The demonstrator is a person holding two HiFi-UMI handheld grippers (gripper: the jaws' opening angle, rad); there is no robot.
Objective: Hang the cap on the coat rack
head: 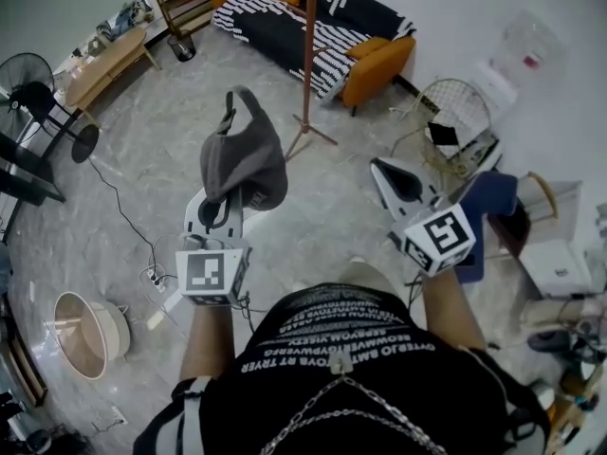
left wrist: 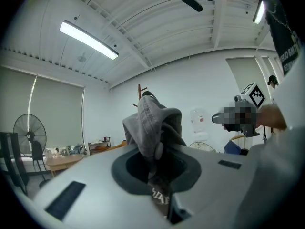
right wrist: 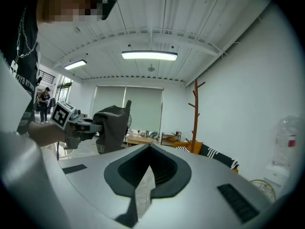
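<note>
Around the rack (head: 309, 45) a grey marble floor (head: 114, 197) is spread, and the rack's wooden pole is stood upright on splayed feet. Just beyond the rack a striped sofa (head: 303, 22) with orange cushions is set against the wall. Well to the left of the rack a wooden counter (head: 104, 60) loaded with small items is seen, with a black fan (head: 28, 79) beside it.

On the near side of the rack and a little to its left, the cap (head: 245, 164) is held up in the air, apart from the rack and touching none of its pegs. It is grey, crumpled and drooping, with its strap loop raised at the top.

The cap is gripped by the left tongs (head: 229, 197); in the left gripper view its fabric is pinched between the nearly closed jaws, and the rest is bunched above them. The right tongs (head: 379, 167) are held to the right of the cap, nearer the rack's foot. Their jaws are brought together at the tips, and nothing is held between them.
</note>
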